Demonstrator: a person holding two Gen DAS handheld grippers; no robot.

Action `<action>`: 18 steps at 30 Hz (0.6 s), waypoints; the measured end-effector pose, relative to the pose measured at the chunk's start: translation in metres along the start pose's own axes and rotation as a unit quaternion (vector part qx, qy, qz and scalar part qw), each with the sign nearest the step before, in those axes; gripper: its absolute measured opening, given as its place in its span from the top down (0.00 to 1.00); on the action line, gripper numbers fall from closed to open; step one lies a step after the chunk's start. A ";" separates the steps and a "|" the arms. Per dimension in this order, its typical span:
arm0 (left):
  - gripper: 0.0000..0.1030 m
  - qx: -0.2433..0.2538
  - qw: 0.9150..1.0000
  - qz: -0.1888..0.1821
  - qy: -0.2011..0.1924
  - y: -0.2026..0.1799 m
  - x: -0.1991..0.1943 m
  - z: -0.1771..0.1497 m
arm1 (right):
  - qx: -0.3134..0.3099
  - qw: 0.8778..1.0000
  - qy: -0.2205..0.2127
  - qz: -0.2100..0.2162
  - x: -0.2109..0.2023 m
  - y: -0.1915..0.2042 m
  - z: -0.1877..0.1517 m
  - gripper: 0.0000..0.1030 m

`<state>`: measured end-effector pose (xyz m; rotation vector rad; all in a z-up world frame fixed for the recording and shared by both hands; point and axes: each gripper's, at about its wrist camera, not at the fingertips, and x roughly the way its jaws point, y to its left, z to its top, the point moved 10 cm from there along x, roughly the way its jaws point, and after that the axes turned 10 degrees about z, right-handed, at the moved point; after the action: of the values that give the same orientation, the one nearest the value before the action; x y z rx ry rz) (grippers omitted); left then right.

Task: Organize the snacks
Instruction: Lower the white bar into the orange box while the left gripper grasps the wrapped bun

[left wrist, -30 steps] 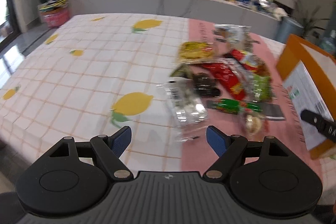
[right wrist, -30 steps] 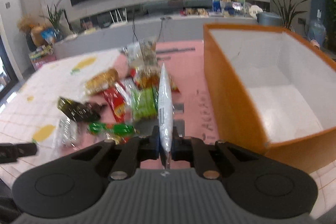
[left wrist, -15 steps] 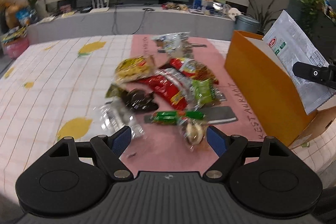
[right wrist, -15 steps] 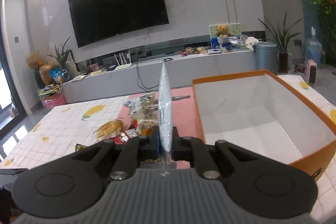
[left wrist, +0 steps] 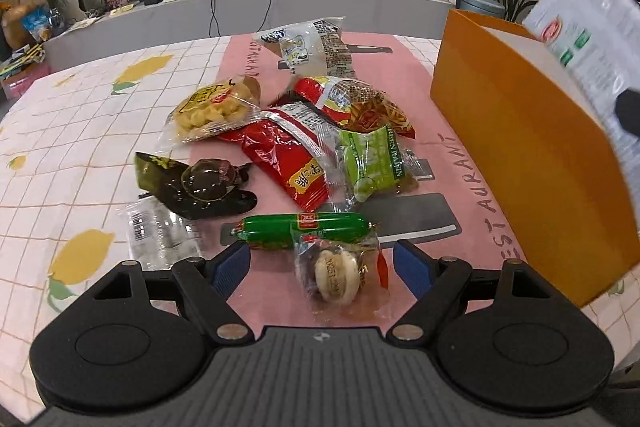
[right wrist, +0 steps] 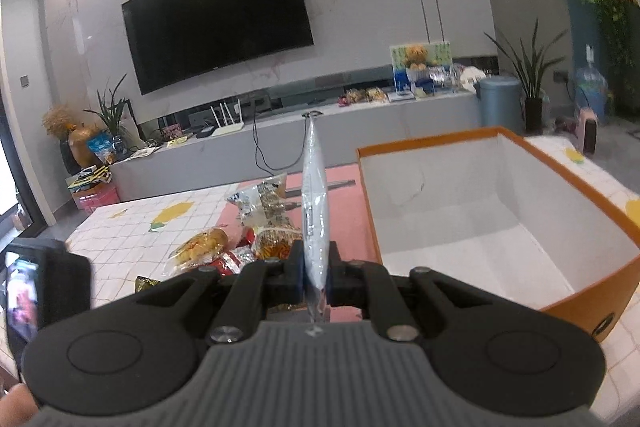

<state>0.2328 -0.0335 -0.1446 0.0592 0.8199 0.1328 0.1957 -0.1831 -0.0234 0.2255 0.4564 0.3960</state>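
Observation:
My right gripper is shut on a flat silver-white snack packet, held edge-on and upright, left of the open orange box; the same packet shows above the box wall in the left wrist view. My left gripper stands open low over the pink mat, its blue pads either side of a clear-wrapped round pastry. Just beyond lie a green sausage, a dark wrapped snack, a red packet, a green packet and a yellow puff bag.
A clear barcode wrapper lies left of the left gripper. A white bag and a fries packet lie further back. The box is white inside with nothing in it. The lemon-print cloth spreads left.
The left gripper swung right and lower, from the lemon cloth to the snack pile, ending around the pastry. The right gripper lifted the packet and tilted up, then held still.

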 end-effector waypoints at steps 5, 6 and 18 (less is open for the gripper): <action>0.18 0.002 1.000 0.001 0.013 -0.001 0.009 -0.009 | -0.005 1.000 -0.001 -0.002 0.001 -0.001 0.000 0.94; 0.20 -0.001 1.000 -0.002 0.022 -0.001 0.012 -0.011 | -0.009 1.000 -0.001 -0.005 0.001 -0.001 0.000 0.94; 0.51 -0.025 1.000 -0.002 0.003 0.007 -0.010 -0.003 | -0.007 0.999 -0.029 -0.028 -0.018 -0.025 0.023 0.94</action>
<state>0.2234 -0.0276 -0.1385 0.0106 0.8227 0.1495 0.1995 -0.2165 -0.0034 0.2096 0.4018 0.3379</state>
